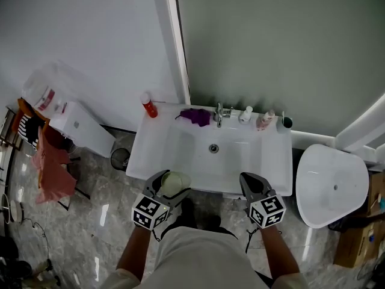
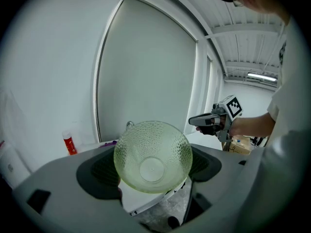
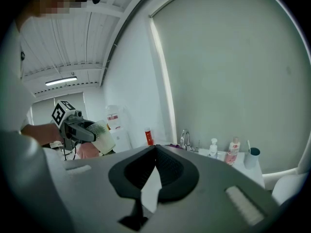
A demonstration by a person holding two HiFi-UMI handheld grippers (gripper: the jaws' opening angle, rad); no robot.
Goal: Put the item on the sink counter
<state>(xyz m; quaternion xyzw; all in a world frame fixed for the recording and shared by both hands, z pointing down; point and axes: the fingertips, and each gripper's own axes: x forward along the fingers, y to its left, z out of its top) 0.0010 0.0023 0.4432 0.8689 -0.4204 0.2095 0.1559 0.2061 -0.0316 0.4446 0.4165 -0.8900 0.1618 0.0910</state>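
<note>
Left gripper point(image 1: 168, 184) is clamped on the green glass bowl point(image 2: 152, 157). The bowl is tipped on its side between the jaws, just off the front edge of the sink counter point(image 1: 142, 142) and not set down yet. Right gripper point(image 1: 251, 182) has its jaws together on nothing and is parked at the front edge, apart from the bowl. Main risk, as I judge it, is a slip: dimpled glass, tilted, held near the rim, with tiled floor under part of it, so any twist while I level it could pop it loose. Second risk is placement. The flat strips round the basin point(image 1: 212, 155) look narrow, so a bowl landed half on the lip could slide in and bang the faucet point(image 1: 219, 114). The back right is crowded with a pump bottle point(image 1: 245, 113), a pink bottle point(image 1: 264, 120) and a cup point(image 1: 287, 123). On the left strip I could clip the red bottle point(image 1: 148, 106). A purple cloth point(image 1: 195, 117) takes the back centre. I can't see the pad contact: in the left gripper view the bowl covers it, and in the head view it's too small. Through clear glass I can't tell whether I'm looking into the mouth or at the base. Height above the counter isn't readable either.
</note>
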